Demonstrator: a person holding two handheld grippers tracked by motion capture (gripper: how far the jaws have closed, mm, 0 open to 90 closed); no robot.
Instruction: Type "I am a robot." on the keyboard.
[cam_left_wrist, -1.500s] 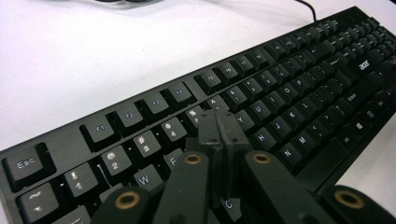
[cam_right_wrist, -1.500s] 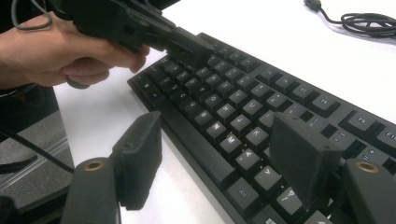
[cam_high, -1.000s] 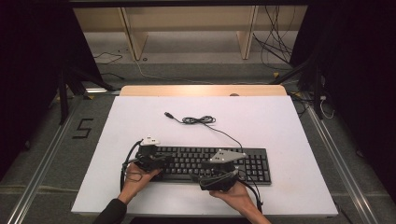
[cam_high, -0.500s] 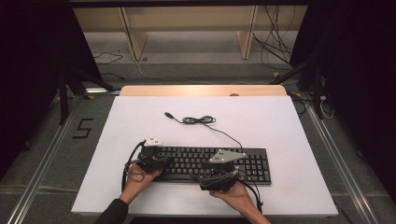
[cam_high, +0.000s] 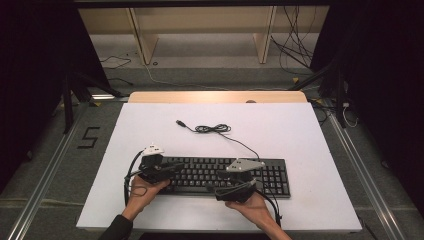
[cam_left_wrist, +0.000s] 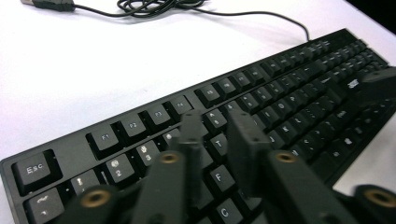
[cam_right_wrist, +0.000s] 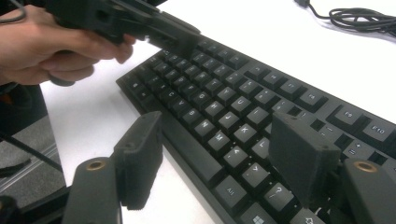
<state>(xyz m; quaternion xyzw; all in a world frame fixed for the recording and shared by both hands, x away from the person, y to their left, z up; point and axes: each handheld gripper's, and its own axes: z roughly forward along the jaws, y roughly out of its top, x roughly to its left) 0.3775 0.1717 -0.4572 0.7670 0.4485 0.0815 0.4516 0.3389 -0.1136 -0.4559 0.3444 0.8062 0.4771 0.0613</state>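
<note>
White worktop (cam_high: 300, 135) carrying a black keyboard (cam_high: 220, 176) along its near edge, cable (cam_high: 215, 129) trailing toward the far edge; left hand-held gripper (cam_left_wrist: 217, 135), jaws nearly closed and empty, poised as if to press keys; right hand-held gripper (cam_right_wrist: 224, 154), wide open, straddling the front rim.

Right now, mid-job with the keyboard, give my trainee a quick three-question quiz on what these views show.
1. True or false: the keyboard's USB plug is connected to something.
2. Which gripper has its jaws spread wider: A) left gripper B) right gripper?
3. Fill in: the coiled cable lies on the ___ table.

Key: 1 false, it lies loose on the table; 2 B; 3 white.
</note>
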